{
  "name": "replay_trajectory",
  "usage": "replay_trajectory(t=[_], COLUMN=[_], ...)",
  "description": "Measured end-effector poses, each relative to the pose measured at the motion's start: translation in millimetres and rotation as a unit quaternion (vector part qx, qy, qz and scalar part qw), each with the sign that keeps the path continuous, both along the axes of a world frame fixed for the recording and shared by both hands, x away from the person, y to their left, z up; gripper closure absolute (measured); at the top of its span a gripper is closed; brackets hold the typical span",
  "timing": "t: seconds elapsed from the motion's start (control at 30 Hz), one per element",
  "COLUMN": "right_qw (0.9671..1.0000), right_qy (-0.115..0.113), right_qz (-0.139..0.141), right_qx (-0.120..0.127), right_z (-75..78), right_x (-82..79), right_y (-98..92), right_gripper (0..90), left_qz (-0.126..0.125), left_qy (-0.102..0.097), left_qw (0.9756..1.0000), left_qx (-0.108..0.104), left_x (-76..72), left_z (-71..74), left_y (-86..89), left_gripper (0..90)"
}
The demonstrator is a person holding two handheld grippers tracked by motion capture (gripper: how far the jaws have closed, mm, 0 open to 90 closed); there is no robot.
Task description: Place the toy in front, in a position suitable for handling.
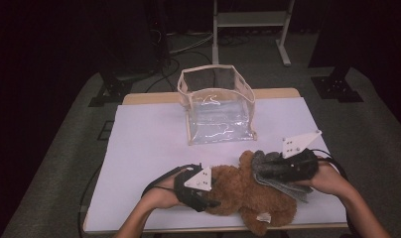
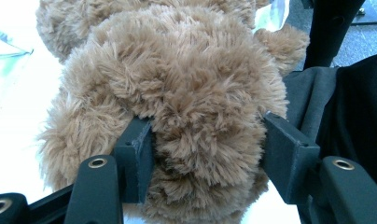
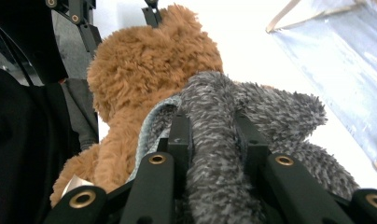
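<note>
A brown teddy bear (image 1: 248, 191) lies on the white table near its front edge. My left gripper (image 1: 208, 196) is shut on the bear's plush head or limb (image 2: 200, 116); both pads press into the fur. A grey fuzzy cloth toy (image 1: 268, 171) rests on the bear's right side. My right gripper (image 1: 268, 168) is shut on a fold of that grey plush (image 3: 214, 140), with its jaws close together. In the right gripper view the bear (image 3: 144, 74) lies behind the grey toy.
A clear plastic bag with beige trim (image 1: 217, 106) stands open at the table's middle back. The white table cover (image 1: 149, 144) spreads to the left. A white metal stand (image 1: 250, 29) is on the floor behind.
</note>
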State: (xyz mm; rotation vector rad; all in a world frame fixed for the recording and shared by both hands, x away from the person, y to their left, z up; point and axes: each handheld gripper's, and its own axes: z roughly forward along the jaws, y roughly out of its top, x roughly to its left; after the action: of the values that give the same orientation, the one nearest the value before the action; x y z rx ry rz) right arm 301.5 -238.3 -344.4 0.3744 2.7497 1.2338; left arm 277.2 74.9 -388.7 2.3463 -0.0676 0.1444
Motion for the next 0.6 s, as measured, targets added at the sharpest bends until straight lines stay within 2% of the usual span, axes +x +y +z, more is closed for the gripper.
replay_trajectory(t=[0.1,0.2,0.3,0.4,0.47,0.53,0.6], right_qw=[0.9998,0.9995,0.9992,0.9996,0.9999,1.0000,1.0000], right_qy=[-0.013,-0.016,-0.012,0.001,0.007,0.005,0.003], right_qz=[0.013,0.028,0.037,0.027,0.011,-0.005,-0.003], right_qx=[-0.001,0.002,-0.008,-0.008,-0.008,-0.006,0.000], right_z=[5.0,5.7,2.4,0.6,0.8,2.1,3.7], right_x=[-0.9,1.2,3.0,5.3,8.5,12.0,14.3], right_y=[10.4,23.1,29.7,19.8,8.0,-0.2,1.8], right_gripper=[71.6,71.6,71.6,71.7,71.7,71.7,71.7], left_qz=[0.001,0.001,0.000,0.000,0.001,0.000,0.002], left_qy=[0.003,0.003,0.003,0.000,0.000,-0.002,-0.001], left_qw=[1.0000,1.0000,1.0000,0.9999,0.9999,1.0000,1.0000], left_qx=[0.000,-0.001,-0.004,-0.010,-0.011,-0.008,-0.008], left_x=[0.1,0.8,0.6,0.7,0.6,0.7,0.5], left_z=[-0.3,-0.5,-1.2,-2.2,-2.6,-2.2,-2.5], left_y=[-0.8,-0.6,0.3,1.0,0.7,0.1,-0.4], left_gripper=[39.3,39.2,39.1,38.8,38.2,38.1,37.6])
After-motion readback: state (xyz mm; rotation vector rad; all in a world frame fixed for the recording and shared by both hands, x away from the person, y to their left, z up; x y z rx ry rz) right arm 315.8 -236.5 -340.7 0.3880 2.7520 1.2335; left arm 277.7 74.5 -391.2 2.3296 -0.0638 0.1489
